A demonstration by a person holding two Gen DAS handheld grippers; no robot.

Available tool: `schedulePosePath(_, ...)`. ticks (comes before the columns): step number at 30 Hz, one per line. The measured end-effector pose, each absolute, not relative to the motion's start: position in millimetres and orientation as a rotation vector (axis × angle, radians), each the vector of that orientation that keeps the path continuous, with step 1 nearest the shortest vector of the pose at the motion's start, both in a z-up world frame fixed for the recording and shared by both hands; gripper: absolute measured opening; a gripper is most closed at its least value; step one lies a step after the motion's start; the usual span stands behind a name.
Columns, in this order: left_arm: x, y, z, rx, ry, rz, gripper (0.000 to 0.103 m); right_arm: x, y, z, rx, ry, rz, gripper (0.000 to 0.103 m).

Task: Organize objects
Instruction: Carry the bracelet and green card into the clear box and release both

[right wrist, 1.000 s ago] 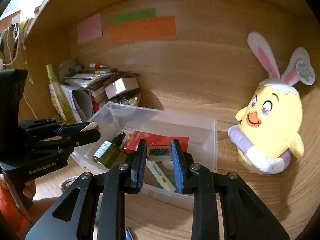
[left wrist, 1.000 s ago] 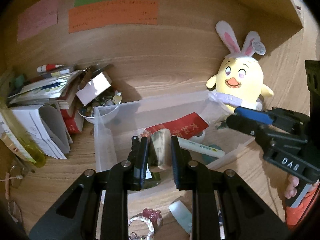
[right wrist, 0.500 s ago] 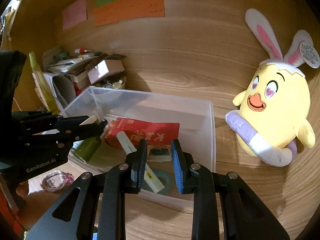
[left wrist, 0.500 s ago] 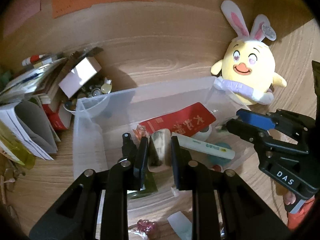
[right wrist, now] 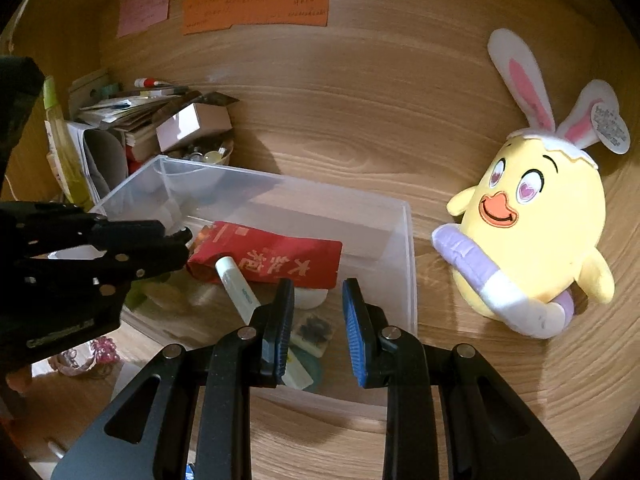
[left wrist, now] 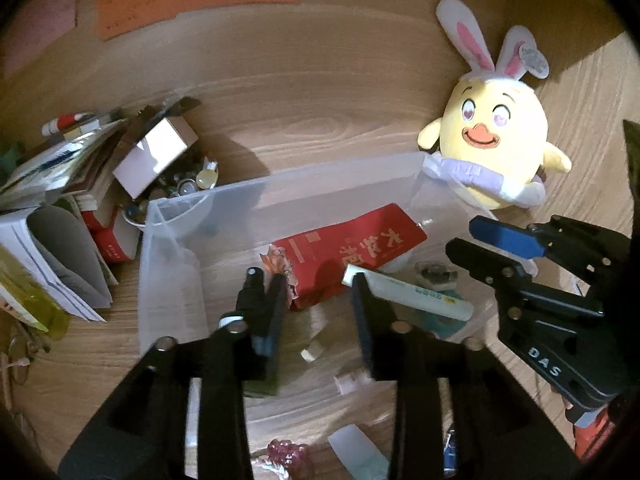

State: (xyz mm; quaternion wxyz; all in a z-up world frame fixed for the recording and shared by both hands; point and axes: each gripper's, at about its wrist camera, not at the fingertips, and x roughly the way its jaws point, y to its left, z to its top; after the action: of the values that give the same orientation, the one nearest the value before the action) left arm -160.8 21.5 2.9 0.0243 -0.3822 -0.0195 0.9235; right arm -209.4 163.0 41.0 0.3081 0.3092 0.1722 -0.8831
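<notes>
Left tongs (left wrist: 318,300) have just been opening, pads clear of a blurred pale piece (left wrist: 312,352) in the gap. Right tongs (right wrist: 318,320) stand narrowly apart; I cannot tell whether they grip the small tile (right wrist: 314,332). Both hang over the clear bin (right wrist: 410,260) on the table (right wrist: 460,360). Inside lies a red packet (right wrist: 272,256). Bare wood lies beyond the far rim, and a plush chick (right wrist: 532,232) sits to the right.

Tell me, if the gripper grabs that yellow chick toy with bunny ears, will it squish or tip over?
The chick toy looks like soft plush, so it would probably squish between the pads and feel light for its size. Its rounded body already seems to lean against the wooden wall, so a push might well tip or roll it. The long ears would likely flop.
</notes>
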Motion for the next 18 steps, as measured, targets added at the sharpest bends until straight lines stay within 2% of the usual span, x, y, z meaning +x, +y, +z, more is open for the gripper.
schedulePosePath(3, -152, 20, 9, -1.152, -0.060, 2.872, 0.047, -209, 163, 41, 0.817, 0.473, -2.347, 0.024)
schedulePosePath(8, -132, 17, 17, -1.105, -0.048, 2.895, 0.060, -203, 167, 44, 0.799, 0.496, -2.377, 0.041)
schedulePosePath(11, -121, 15, 20, -1.086, -0.038, 2.908, 0.065, -196, 169, 47, 0.777, 0.509, -2.391, 0.048)
schedulePosePath(18, -99, 7, 25, -1.059, -0.057, 2.935, 0.077, -181, 176, 53, 0.756, 0.519, -2.408, 0.059)
